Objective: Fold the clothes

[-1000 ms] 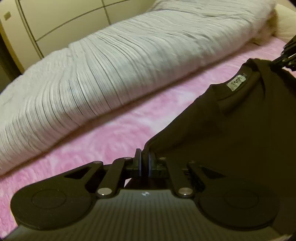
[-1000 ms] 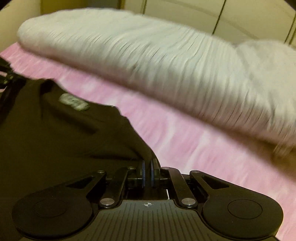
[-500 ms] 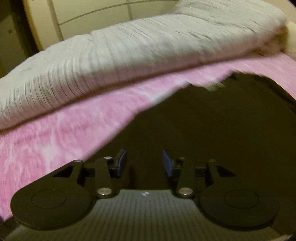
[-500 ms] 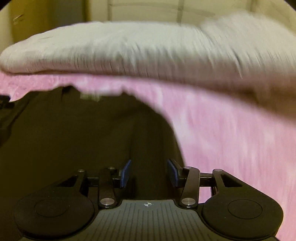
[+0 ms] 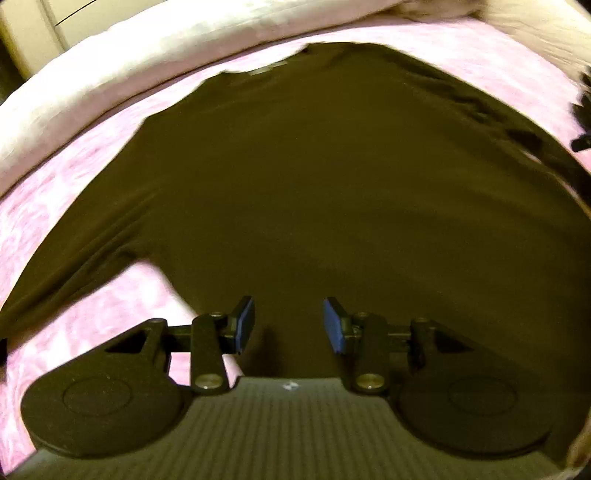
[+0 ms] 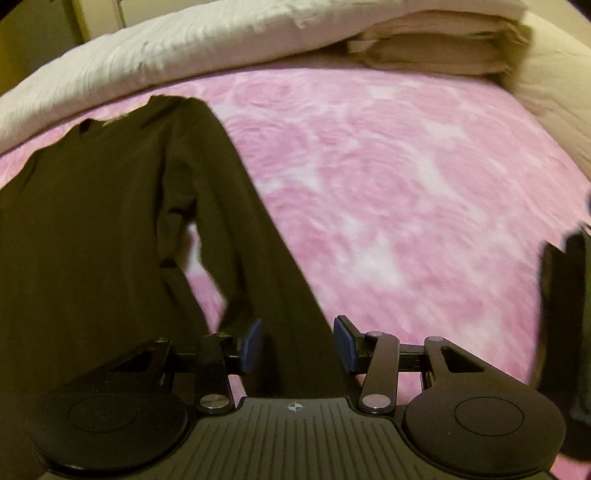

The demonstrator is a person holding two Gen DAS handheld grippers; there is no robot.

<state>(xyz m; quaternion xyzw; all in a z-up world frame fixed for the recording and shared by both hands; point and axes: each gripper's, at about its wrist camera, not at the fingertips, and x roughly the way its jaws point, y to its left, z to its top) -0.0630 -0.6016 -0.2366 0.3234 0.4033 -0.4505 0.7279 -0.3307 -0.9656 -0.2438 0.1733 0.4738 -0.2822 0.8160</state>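
Left gripper (image 5: 289,325): jaws spread, empty, over the shirt's body.
Right gripper (image 6: 297,345): jaws spread, empty, above the sleeve (image 6: 236,206), nearer to it.
Shirt (image 5: 314,177): dark, flat on the pink bedspread (image 6: 388,192), collar far, long axis running away.
Unclear: hem hidden; blur.
Far: white duvet (image 6: 192,44).

A home bedroom, probably: pink bedsheet (image 6: 388,177), rolled white duvet (image 6: 184,48), cream wardrobe doors (image 5: 70,18) behind.
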